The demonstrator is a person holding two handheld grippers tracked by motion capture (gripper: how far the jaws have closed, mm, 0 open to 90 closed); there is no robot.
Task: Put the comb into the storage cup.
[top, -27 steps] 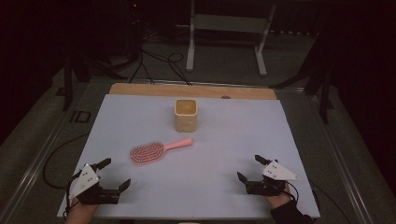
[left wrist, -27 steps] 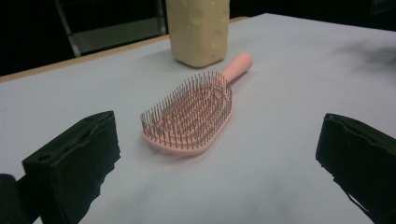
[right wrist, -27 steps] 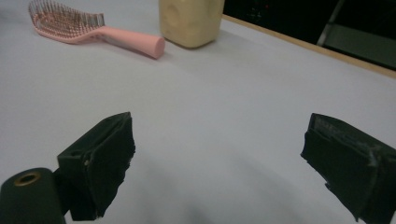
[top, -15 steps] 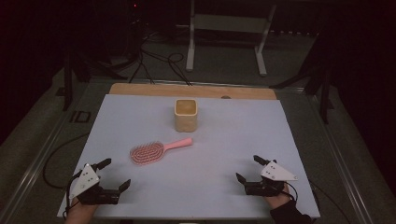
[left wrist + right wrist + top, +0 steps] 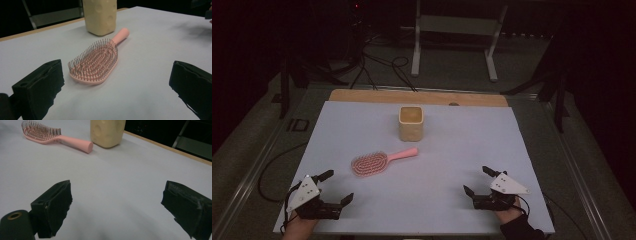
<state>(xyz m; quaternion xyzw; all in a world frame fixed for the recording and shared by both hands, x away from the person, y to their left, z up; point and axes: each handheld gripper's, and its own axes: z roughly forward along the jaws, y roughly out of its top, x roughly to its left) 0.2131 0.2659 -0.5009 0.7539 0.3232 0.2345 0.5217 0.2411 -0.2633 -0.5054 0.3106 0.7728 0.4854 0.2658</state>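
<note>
A pale sheet (image 5: 492, 150) is spread over the table, a wooden edge (image 5: 362, 95) left bare at the far side, and dark floor with cables (image 5: 377, 62) and a metal stand (image 5: 452, 30) is seen beyond. A pink hairbrush (image 5: 377, 161) is laid bristles up just before a cream cup (image 5: 411, 122). The left gripper (image 5: 334, 189) is held near it, jaws wide apart; the right gripper (image 5: 478, 182) is kept well apart from it, jaws likewise spread.

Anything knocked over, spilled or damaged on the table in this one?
Nothing stands out. The pink brush lies flat, bristles up, apart from the upright cup behind it. Both tools, left and right, sit open near the table's front edge, holding nothing. No spill or damage shows.
</note>
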